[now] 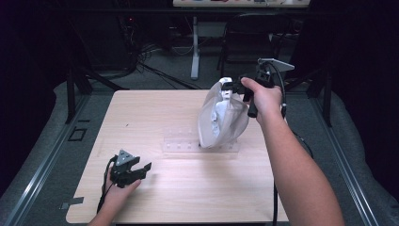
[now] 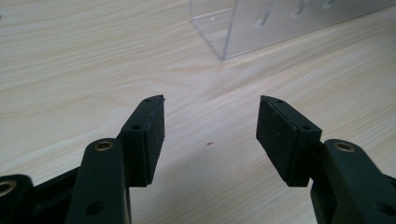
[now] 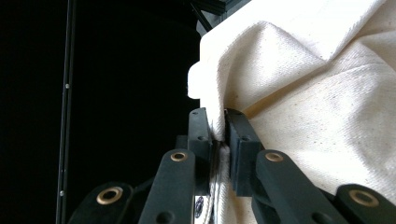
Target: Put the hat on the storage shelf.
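We see bare pale wooden tabletop (image 1: 155,113) left and front; the clear acrylic rack (image 1: 181,143) and hanging cream cloth bag (image 1: 221,117) block the centre-right.

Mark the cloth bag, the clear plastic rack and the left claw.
cloth bag (image 1: 221,123), high view, on the hanging fabric's middle.
clear plastic rack (image 1: 181,143), high view, on its bare left part.
left claw (image 2: 210,135), left gripper view, midway between its open fingertips.

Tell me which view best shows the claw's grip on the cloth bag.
The right gripper view: the right claw is shut on a fold of the bag, its weave close up. The high view shows the whole bag hanging over the clear rack, the grip itself small.
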`<control>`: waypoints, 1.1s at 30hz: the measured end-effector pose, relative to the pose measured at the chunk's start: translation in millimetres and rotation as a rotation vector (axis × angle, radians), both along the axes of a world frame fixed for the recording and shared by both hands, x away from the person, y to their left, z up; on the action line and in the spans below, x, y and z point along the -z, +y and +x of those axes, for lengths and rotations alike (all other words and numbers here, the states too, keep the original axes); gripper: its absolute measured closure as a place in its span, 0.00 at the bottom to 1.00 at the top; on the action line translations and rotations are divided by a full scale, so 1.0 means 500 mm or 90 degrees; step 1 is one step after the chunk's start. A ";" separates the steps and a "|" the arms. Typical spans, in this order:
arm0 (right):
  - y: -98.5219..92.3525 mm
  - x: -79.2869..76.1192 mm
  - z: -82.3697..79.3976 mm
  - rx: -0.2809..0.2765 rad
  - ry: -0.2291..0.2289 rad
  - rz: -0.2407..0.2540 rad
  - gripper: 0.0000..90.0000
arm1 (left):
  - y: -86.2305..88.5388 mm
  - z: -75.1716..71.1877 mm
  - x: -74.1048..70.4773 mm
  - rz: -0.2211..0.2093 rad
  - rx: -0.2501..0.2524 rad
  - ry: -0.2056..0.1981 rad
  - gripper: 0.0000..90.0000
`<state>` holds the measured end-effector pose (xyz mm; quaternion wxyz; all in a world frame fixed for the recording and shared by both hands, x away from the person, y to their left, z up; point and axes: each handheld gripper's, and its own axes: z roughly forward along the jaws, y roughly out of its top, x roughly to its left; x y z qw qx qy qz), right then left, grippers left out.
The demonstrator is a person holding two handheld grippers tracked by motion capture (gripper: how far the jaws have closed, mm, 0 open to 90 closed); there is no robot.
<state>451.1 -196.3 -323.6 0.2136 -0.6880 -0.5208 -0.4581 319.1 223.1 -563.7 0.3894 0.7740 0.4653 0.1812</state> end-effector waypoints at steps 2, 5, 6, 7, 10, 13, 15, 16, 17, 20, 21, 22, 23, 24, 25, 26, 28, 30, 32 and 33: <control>0.001 0.001 0.000 -0.007 0.000 -0.002 0.91 | -0.024 0.000 -0.008 -0.015 0.003 0.003 0.48; 0.005 0.005 -0.001 -0.010 0.000 -0.001 0.91 | -0.078 -0.004 -0.028 -0.011 0.047 -0.015 0.48; 0.007 0.007 -0.001 -0.010 0.002 0.002 0.91 | -0.095 -0.005 -0.033 -0.007 0.063 -0.023 0.48; 0.007 0.008 -0.002 -0.012 0.001 0.000 0.91 | -0.109 -0.007 -0.036 -0.011 0.069 -0.030 0.48; 0.010 0.011 -0.002 -0.015 0.004 0.000 0.91 | -0.165 -0.006 -0.048 -0.005 0.107 -0.043 0.49; 0.010 0.012 -0.003 -0.019 0.001 -0.001 0.91 | -0.199 -0.001 -0.055 -0.017 0.123 -0.044 0.51; 0.011 0.011 -0.003 -0.021 0.002 -0.004 0.91 | -0.223 0.005 -0.061 -0.022 0.134 -0.044 0.52; 0.011 0.011 -0.004 -0.022 0.000 -0.002 0.91 | -0.234 0.007 -0.064 -0.028 0.136 -0.049 0.53; 0.011 0.011 -0.004 -0.021 0.001 -0.003 0.91 | -0.245 0.010 -0.067 -0.033 0.139 -0.050 0.53; 0.012 0.011 -0.004 -0.026 -0.001 -0.005 0.91 | -0.280 0.018 -0.076 -0.032 0.149 -0.058 0.53; 0.012 0.011 -0.004 -0.027 -0.001 -0.005 0.91 | -0.288 0.019 -0.078 -0.035 0.147 -0.061 0.53; 0.013 0.011 -0.004 -0.026 0.000 -0.006 0.91 | -0.296 0.021 -0.080 -0.031 0.150 -0.065 0.53; 0.014 0.011 -0.004 -0.026 0.001 -0.005 0.91 | -0.304 0.023 -0.082 -0.030 0.151 -0.067 0.53; 0.014 0.012 -0.004 -0.028 0.000 -0.004 0.91 | -0.311 0.026 -0.083 -0.027 0.153 -0.070 0.53; 0.015 0.012 -0.004 -0.030 -0.001 -0.004 0.91 | -0.317 0.027 -0.084 -0.025 0.152 -0.070 0.53; 0.015 0.012 -0.004 -0.031 -0.001 -0.004 0.91 | -0.325 0.030 -0.084 -0.018 0.151 -0.074 0.53; 0.017 0.011 -0.004 -0.032 -0.003 -0.004 0.91 | -0.336 0.036 -0.084 -0.009 0.146 -0.073 0.54; 0.019 0.010 -0.005 -0.031 -0.002 -0.005 0.91 | -0.345 0.043 -0.083 -0.004 0.140 -0.073 0.56; 0.020 0.010 -0.006 -0.036 -0.003 -0.006 0.91 | -0.352 0.048 -0.082 0.004 0.132 -0.076 0.59; 0.021 0.010 -0.006 -0.037 -0.004 -0.006 0.91 | -0.353 0.049 -0.081 0.007 0.129 -0.078 0.62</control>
